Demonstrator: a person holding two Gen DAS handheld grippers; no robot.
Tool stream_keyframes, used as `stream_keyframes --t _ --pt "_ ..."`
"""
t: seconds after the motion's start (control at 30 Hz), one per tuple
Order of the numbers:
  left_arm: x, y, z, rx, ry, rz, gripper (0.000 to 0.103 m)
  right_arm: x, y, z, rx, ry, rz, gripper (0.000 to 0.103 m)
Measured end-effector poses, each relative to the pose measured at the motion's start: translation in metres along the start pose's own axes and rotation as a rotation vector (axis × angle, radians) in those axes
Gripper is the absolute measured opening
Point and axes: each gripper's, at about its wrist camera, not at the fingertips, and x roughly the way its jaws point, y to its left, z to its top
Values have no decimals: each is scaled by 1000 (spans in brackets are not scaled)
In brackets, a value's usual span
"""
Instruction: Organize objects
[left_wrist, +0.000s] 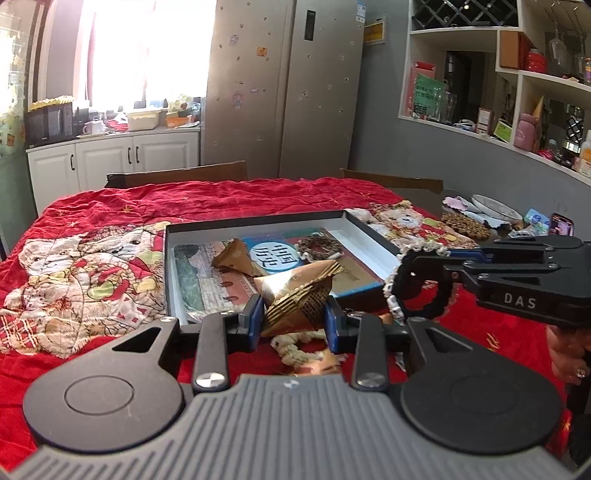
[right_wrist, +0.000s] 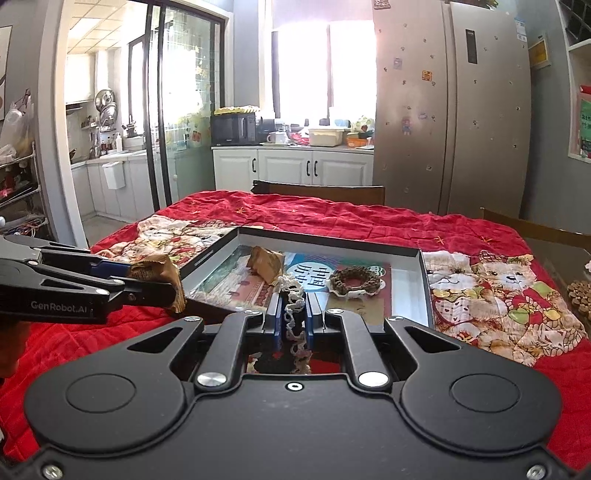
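Left gripper (left_wrist: 293, 317) jaws hide the gold packet's (left_wrist: 295, 295) lower tip.

The left tongs (left_wrist: 294, 318) hide the gold packet's (left_wrist: 299, 295) lower tip.

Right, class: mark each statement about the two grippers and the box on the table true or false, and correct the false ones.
1. The left gripper holds a gold packet. True.
2. The right gripper is open. False: its fingers pinch a black ring with white trim.
3. A brown woven ring lies in the box. True.
4. The table cover is blue. False: red.
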Motion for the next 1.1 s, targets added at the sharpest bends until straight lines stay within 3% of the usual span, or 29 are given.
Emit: stream_keyframes --t 0.67,1.1 --pt "55 3 40 1 0 38 37 49 -31 47 56 -32 -74 12" --pt "107 -4 78 -14 -8 65 37 109 -68 76 144 -28 -131 12"
